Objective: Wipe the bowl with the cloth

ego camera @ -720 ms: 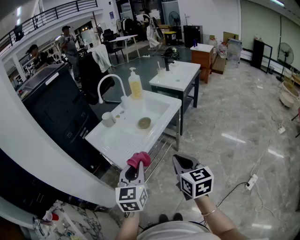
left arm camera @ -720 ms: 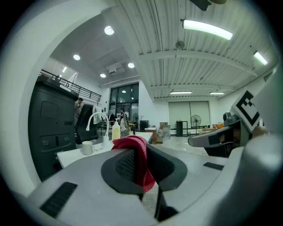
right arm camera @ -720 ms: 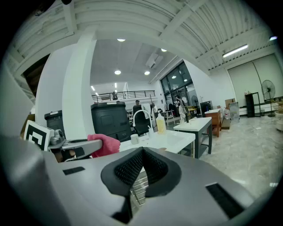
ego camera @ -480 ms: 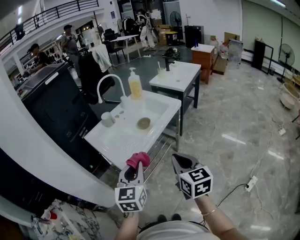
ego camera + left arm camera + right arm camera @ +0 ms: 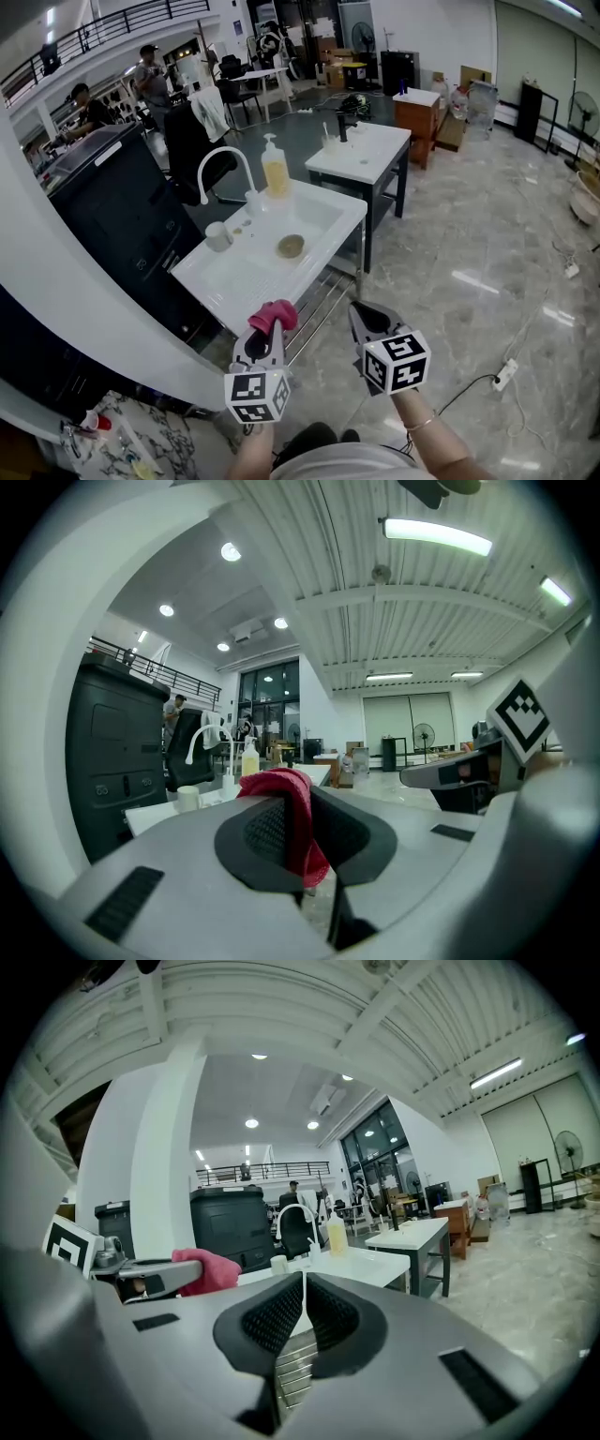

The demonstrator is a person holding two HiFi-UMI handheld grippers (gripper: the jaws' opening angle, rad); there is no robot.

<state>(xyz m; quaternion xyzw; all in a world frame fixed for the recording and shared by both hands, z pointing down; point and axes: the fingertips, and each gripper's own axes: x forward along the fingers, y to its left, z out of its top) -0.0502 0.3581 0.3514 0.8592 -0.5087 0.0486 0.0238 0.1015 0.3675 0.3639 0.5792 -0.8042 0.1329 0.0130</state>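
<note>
Head view alone shows the bowl (image 5: 291, 246) in the sink (image 5: 323, 217). Left gripper (image 5: 269, 337) pinches the pink cloth (image 5: 276, 317); right gripper (image 5: 362, 317) is closed, empty.

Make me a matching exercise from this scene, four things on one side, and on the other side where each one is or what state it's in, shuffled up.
Things:
1. cloth
2. bowl
3. soap bottle
4. right tongs

Places or states:
A. shut, with nothing between them
B. lying in the sink basin
C. pinched in the left tongs
D. standing beside the faucet

Pairs: 1-C, 2-B, 3-D, 4-A
</note>
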